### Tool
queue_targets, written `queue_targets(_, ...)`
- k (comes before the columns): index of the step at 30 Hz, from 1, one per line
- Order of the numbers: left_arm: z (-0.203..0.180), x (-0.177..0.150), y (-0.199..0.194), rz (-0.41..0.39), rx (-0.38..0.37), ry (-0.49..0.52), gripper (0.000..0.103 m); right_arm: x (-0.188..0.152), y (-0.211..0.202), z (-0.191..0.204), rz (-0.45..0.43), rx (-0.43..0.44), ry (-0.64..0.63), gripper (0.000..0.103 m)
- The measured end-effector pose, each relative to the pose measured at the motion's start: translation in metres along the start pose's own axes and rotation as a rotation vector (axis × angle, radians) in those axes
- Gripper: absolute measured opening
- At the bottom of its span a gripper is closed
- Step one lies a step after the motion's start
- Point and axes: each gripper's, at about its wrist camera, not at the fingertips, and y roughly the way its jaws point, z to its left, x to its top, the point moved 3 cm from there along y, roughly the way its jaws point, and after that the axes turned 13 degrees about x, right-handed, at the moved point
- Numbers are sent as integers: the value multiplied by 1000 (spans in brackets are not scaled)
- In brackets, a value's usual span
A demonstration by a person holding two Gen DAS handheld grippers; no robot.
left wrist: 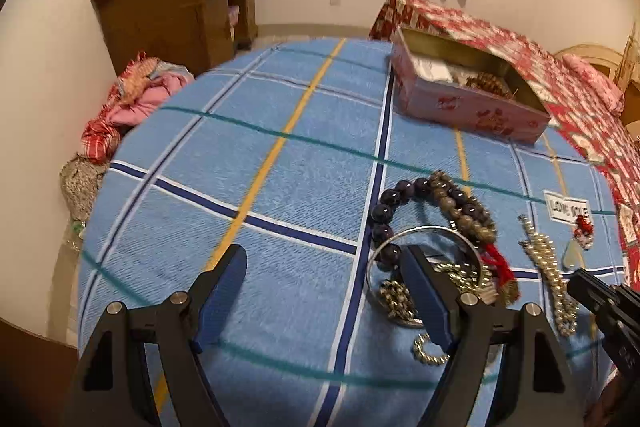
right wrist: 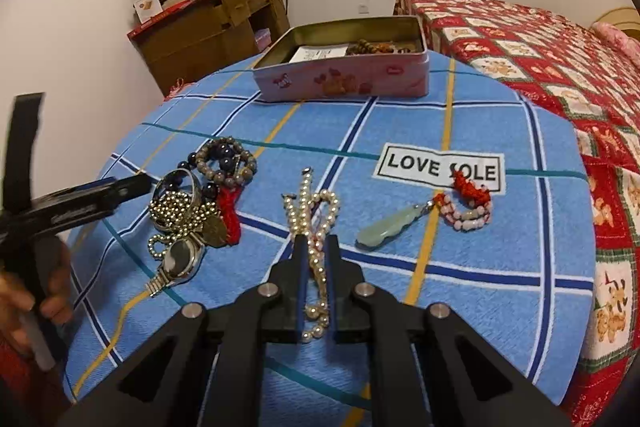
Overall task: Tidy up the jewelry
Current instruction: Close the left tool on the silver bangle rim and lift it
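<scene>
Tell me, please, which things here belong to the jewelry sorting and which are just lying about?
Job: pearl strand in the right gripper; jewelry pile; jade pendant; pink tin; left gripper.
Lying about: clothes heap, cabinet, red quilt.

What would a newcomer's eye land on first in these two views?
Probably the right tool, its fingers closed around the pearl necklace on the blue checked cloth. Left of it a tangle of bead bracelets, a bangle and a watch sits by the open left tool. Behind stands the open pink tin, already holding some beads.
</scene>
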Motion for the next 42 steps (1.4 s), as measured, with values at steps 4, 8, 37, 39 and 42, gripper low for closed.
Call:
queue_targets(4, -5, -3, 9, 27, 14, 41, 79, -2, 2, -2, 13, 15, 14, 10)
queue_targets(8, -12, -1, 8, 7, 66, 93, 79, -2, 6, -4, 32, 26, 31, 11)
queue_targets(37, -24, 17, 16, 0, 8, 145, 61, -3, 4, -13, 39, 45, 82, 14)
queue_targets(39, -22, 18, 18, -2, -16, 134, 53, -3, 5, -13, 40, 50, 86, 14)
queue_targets(42, -31, 19, 15, -21, -56, 180, 18, -3, 5, -14, 42, 55, 88, 14)
